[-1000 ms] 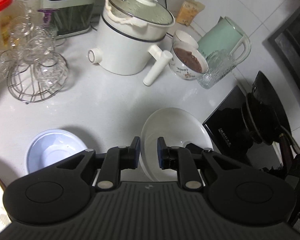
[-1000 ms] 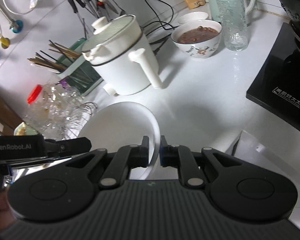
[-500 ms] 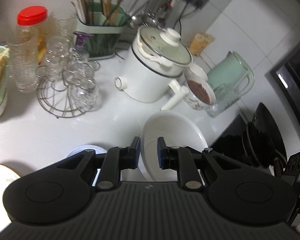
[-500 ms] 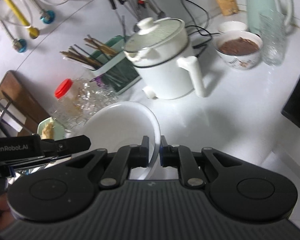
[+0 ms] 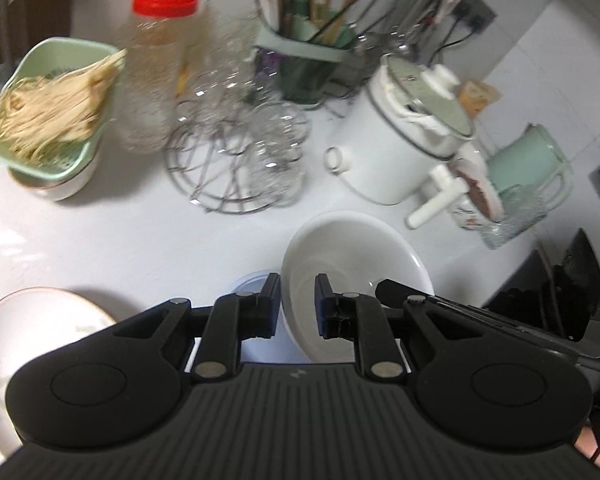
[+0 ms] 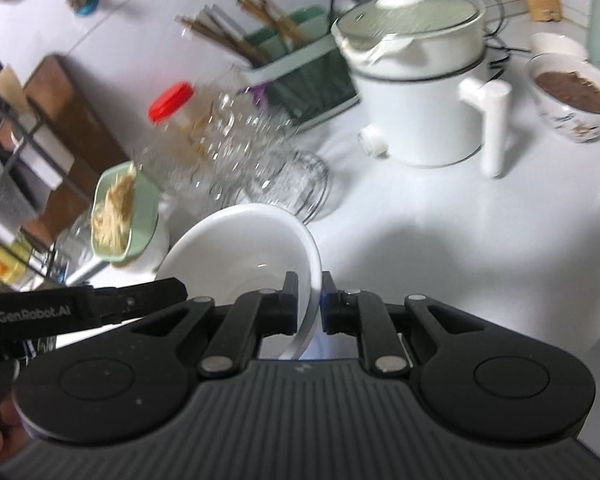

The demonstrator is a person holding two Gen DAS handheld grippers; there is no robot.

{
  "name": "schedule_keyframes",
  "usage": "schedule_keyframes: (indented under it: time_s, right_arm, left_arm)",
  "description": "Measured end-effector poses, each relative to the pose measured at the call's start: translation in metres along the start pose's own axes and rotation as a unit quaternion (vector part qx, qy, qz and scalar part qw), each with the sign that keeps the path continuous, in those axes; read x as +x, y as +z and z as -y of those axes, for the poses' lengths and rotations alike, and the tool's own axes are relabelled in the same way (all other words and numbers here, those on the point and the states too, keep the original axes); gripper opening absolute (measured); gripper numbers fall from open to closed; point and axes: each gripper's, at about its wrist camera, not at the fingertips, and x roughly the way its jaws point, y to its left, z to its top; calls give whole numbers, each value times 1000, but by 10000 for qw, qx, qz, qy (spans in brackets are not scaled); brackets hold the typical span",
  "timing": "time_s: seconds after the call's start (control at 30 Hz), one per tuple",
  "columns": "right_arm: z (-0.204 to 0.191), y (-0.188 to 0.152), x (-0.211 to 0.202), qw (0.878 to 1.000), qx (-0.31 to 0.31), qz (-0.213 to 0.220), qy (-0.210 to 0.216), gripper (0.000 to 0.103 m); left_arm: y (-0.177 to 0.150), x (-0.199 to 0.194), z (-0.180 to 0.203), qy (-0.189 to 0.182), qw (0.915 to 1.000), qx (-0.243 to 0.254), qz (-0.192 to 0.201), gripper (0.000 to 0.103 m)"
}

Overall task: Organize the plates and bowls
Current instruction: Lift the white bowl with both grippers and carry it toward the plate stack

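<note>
A white bowl [image 5: 352,256] is held above the counter by both grippers. My left gripper [image 5: 297,300] is shut on its near rim. My right gripper [image 6: 308,300] is shut on the opposite rim of the same bowl [image 6: 240,248]. The right gripper's arm shows at the bowl's right side in the left wrist view. A pale blue bowl [image 5: 252,284] sits on the counter under the held bowl, mostly hidden by my left fingers. A white patterned plate [image 5: 28,328] lies at the counter's near left.
A wire rack of glasses [image 5: 240,160], a red-lidded jar [image 5: 156,68], a green basket of noodles [image 5: 52,100], a white electric pot [image 5: 408,128], a utensil holder [image 5: 308,52], a bowl of brown food [image 6: 572,96], a green kettle [image 5: 532,164] and a black stove [image 5: 560,280] crowd the counter.
Both grippers have carried the white bowl up and to the left, away from the stove. The noodle basket and the patterned plate have come into view.
</note>
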Motion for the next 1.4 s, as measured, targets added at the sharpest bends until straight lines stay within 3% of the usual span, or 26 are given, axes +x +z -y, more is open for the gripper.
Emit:
schedule_keyframes:
  time_s: [0.2,0.33,0.43,0.5,0.53,0.57,0.6,0.77,1.03,1.2,1.4]
  right_arm:
    - [-9,-8,25,9992,-232,-315,-4,15]
    - [-9,-14,37,9980,-312,-521,-147,15]
    - [-6,-13,42,9977,-239,-596,-237,15]
    - [-4,-10,41,9978,-231,-582,-199,25]
    - [-3,-10,41,9980,-239,-557,-154,29]
    - [-3,-9,40,9982,-246,-529,-130,35]
    - [-2,-8,40,9984,-236,-507,-124,39]
    - [0,-3,45,9986,-185,-486,-91,39]
    - [2,-3,57,9987,-167,-471,-139,39]
    - [12,-9,67,9974,85,-702,-129,39]
    - [20,-20,80,9943,328,-1011,-123,39]
  left_arm:
    - [-7,19,-17,266,9992,-164,-230,19]
    - [-9,38,-24,433,9966,-278,-639,19]
    - [-8,44,-26,382,9962,-306,-714,20]
    - [-7,48,-29,428,9956,-382,-743,32]
    - [-6,50,-30,445,9952,-440,-746,48]
    - [-6,51,-32,471,9952,-475,-721,57]
    - [-6,51,-33,486,9953,-485,-686,57]
    - [-3,59,-39,467,9943,-557,-785,57]
    - [-1,75,-35,542,9942,-240,-897,57]
    - [-4,85,-32,543,9942,-61,-929,56]
    - [-13,97,-37,501,9932,-72,-1045,42]
